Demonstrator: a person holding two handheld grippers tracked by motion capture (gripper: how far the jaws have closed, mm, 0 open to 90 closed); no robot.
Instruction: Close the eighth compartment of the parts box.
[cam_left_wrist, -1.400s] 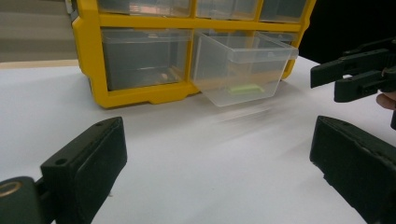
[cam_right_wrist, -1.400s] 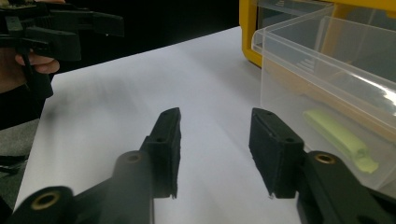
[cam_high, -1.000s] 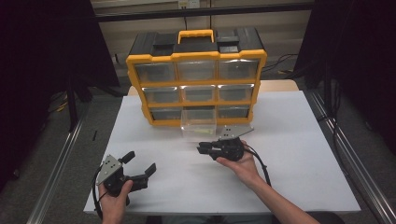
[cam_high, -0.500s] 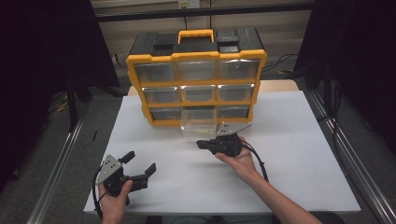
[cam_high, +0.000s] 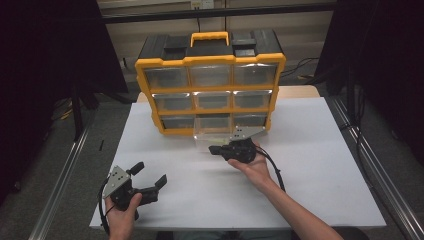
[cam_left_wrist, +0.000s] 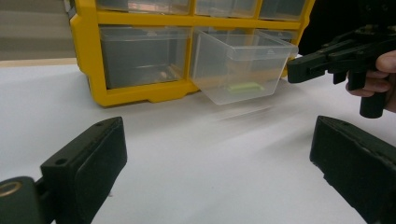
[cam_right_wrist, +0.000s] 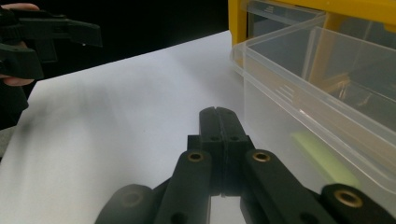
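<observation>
A yellow and black drawer organizer (cam_high: 210, 65) stands at the back of the white table (cam_high: 310, 190). Its bottom middle clear drawer (cam_high: 212, 140) is pulled out, with a pale green piece (cam_left_wrist: 243, 87) lying inside. My right gripper (cam_high: 212, 149) is level just in front of that drawer, pointing left, its jaws shut on nothing. In the right gripper view the shut jaws (cam_right_wrist: 217, 114) lie beside the drawer's wall (cam_right_wrist: 327, 79), apart from it. My left gripper (cam_high: 149, 174) rests near the front left edge, open and empty.
The other drawers (cam_high: 166, 77) of the organizer are pushed in. Bare white tabletop lies between the two grippers and to the right. Metal rails (cam_high: 65, 175) run along both sides of the table, and the surroundings are dark.
The right gripper has edged slightly toward the pulled-out drawer. The left gripper has stayed where it was.
</observation>
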